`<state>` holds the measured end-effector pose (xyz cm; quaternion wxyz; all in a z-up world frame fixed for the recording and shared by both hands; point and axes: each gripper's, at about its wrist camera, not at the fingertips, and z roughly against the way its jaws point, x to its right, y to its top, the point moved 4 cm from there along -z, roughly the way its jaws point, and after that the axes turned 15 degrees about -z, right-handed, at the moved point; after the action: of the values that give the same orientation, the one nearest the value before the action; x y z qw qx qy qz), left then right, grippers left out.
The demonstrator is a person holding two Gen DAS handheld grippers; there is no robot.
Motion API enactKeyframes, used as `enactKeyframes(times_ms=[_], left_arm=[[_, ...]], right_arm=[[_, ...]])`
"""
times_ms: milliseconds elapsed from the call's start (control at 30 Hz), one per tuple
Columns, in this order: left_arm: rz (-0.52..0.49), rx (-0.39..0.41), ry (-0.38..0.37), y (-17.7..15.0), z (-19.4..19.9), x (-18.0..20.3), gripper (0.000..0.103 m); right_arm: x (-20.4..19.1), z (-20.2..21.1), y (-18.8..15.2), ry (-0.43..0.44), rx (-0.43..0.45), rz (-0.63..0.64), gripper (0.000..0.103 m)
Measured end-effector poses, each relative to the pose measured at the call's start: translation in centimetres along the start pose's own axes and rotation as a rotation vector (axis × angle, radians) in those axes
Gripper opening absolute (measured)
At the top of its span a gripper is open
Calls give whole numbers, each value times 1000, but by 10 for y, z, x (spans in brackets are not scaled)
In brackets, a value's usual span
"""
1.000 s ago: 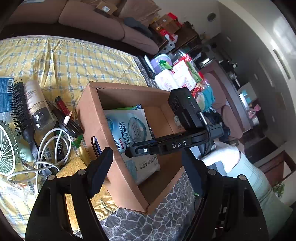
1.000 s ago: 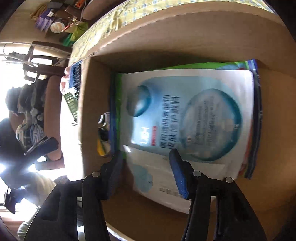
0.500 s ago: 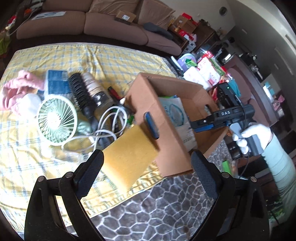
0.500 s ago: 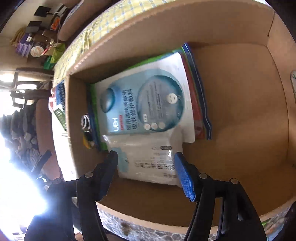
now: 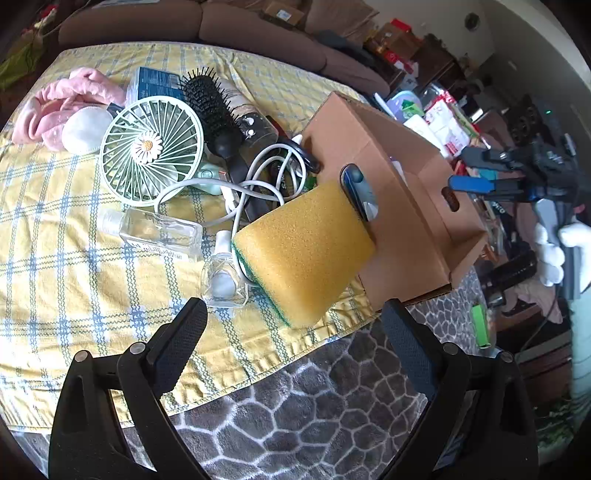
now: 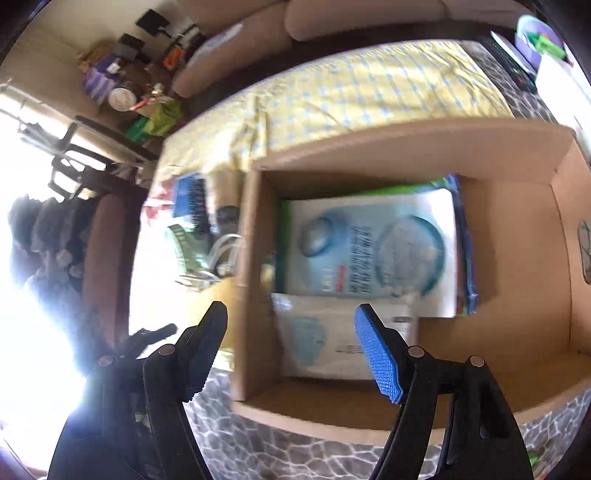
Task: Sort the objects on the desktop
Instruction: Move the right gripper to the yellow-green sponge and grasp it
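My left gripper point(image 5: 293, 317) hangs open and empty over the near edge of the yellow checked cloth point(image 5: 74, 266). Just beyond its fingers a yellow sponge point(image 5: 303, 247) with a green underside leans on the cardboard box point(image 5: 406, 206). My right gripper point(image 6: 291, 310) hovers above the box point(image 6: 517, 166); its blue-padded jaws are opening with nothing between them. Inside the box lie a blue face-mask packet point(image 6: 373, 251) and a white packet point(image 6: 343, 336). The right gripper point(image 5: 458, 168) also shows in the left wrist view, in a white-gloved hand point(image 5: 554, 251).
On the cloth lie a green fan point(image 5: 151, 147), a black hairbrush point(image 5: 214, 110), a white cable point(image 5: 258, 177), a clear flat bottle point(image 5: 159, 230), a small bottle point(image 5: 223, 280) and a pink cloth point(image 5: 62, 103). A sofa point(image 5: 258, 33) stands behind, a stone-patterned surface point(image 5: 295, 406) in front.
My left gripper has swung away from the box toward the sponge and sunk, its jaws wider. My right gripper has risen out of the box, its jaws spreading; the packets stay inside.
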<state>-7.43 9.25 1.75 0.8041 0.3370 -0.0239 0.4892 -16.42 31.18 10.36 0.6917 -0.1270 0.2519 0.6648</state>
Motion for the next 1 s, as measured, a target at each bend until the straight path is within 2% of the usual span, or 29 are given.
enactKeyframes(times_ms=[67,167,233,367,500,567,633,733,833,1000], left_arm=[[15,1,-4,-1,-5,-1,95],[-12,5,-7,-1,-8,7,95],[-30,-1,7,-2,-11,11,95],[-27,-14,-20,-7,-9,9,94],[-60,-16,-35,-19,13,-3,94],[-58,-15,-35,-23,24,-13,95],[-50,-10,-27,-23,34,-25,95],[-26,16,-24,-22,47,-45,95],[31,19,-41,-26,50,-63,95],[72,40,-137,-22,53,-59,95]], right_arm=[[-32,1,-8,57,0,44,74],[-70,-19,-15,110,-54,49,75],[-84,-33,-17,98,-88,78,78],[-122,-67,-35,-42,-119,282,79],[-142,-94,-66,-303,-132,760,83],[-140,-109,-87,-377,-169,990,83],[-132,-125,-101,-441,-208,1147,83],[-121,-146,-112,-493,-282,1245,83],[-117,-157,-118,-512,-301,1330,83],[-109,-178,-122,-571,-378,1432,84]])
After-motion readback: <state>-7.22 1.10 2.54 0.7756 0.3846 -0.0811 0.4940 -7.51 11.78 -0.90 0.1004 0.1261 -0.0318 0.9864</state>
